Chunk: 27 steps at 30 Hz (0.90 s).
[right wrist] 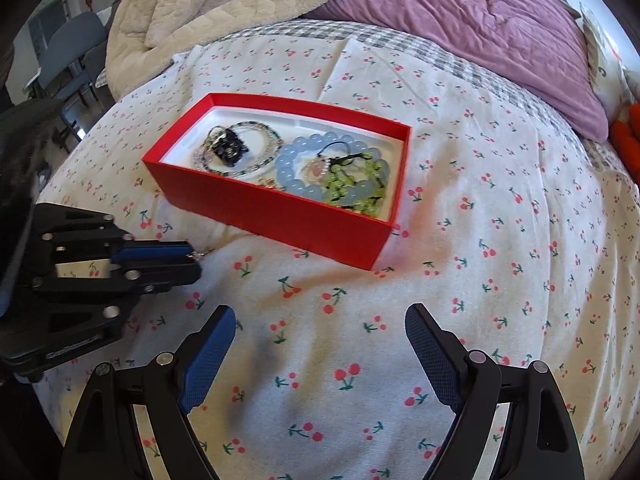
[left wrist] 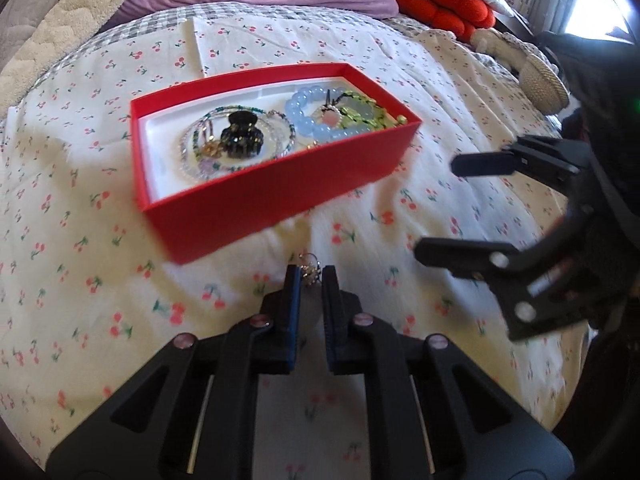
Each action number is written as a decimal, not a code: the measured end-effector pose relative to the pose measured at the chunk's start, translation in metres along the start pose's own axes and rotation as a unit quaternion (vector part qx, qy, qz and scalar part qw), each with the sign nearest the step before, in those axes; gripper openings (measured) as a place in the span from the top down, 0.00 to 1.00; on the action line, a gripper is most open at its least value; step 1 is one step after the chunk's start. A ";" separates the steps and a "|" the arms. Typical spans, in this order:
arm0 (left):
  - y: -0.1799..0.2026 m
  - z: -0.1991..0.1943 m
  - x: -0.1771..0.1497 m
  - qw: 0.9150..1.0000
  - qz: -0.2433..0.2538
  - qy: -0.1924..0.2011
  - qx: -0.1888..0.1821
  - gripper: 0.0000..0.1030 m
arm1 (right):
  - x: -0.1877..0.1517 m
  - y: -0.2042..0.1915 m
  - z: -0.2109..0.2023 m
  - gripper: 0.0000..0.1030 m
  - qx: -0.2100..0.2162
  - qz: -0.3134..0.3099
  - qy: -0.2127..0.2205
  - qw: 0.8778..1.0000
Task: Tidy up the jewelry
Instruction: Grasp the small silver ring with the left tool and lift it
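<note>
Item: small silver trinket (left wrist: 311, 270), light, delicate, snag-prone, which we hold clamped in our left tongs (left wrist: 311, 276) at six o'clock of the red box (left wrist: 248, 216); right tongs (right wrist: 320, 320) apart, empty.

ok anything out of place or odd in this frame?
Nothing damaged or spilled. One small silvery trinket is outside the red box, pinched in the left tongs just in front of it. Everything else sits inside the box; the right tongs are open and empty.

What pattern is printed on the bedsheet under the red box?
Small red cherries with green stems on a white bedsheet, seen best in the right wrist view.
</note>
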<state>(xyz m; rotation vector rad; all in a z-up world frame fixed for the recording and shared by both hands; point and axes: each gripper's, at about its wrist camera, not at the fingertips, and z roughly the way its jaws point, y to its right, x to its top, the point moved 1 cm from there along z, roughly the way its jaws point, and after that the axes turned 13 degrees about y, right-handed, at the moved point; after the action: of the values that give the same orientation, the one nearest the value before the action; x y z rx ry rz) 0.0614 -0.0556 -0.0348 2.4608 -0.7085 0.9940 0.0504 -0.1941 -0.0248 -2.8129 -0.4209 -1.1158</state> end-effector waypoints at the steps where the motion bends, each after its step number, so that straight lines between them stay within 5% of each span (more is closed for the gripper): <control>1: -0.001 -0.005 -0.003 1.000 0.005 -0.002 0.002 0.88 | 0.000 -0.003 0.001 0.15 0.002 -0.003 -0.001 1.000; 3: -0.003 -0.014 -0.009 1.000 0.016 -0.004 0.007 0.88 | 0.002 -0.010 0.002 0.15 0.008 -0.007 -0.002 1.000; 7: -0.032 -0.023 -0.028 0.997 0.023 -0.024 0.075 0.88 | 0.004 -0.021 0.007 0.15 0.016 -0.017 -0.003 1.000; 10: -0.048 -0.037 -0.031 0.997 -0.001 -0.013 0.078 0.88 | 0.005 -0.029 0.011 0.15 0.024 -0.023 -0.005 0.999; 14: -0.054 -0.054 -0.037 0.998 -0.001 -0.002 0.061 0.64 | 0.007 -0.043 0.016 0.15 0.056 -0.019 -0.011 0.998; 20: -0.058 -0.051 -0.046 0.998 0.005 -0.005 0.055 0.63 | 0.007 -0.068 0.022 0.15 0.075 -0.046 -0.019 0.996; 22: -0.059 -0.048 -0.044 0.999 -0.002 -0.001 0.046 0.63 | 0.008 -0.074 0.025 0.15 0.076 -0.052 -0.021 0.996; 27: -0.051 -0.041 -0.039 1.000 0.007 -0.008 0.028 0.89 | 0.009 -0.077 0.029 0.15 0.078 -0.054 -0.022 0.995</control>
<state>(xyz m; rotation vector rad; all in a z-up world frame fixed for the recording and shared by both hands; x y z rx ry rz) 0.0453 0.0178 -0.0441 2.5177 -0.7131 1.0140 0.0542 -0.1129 -0.0416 -2.7112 -0.6414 -0.9928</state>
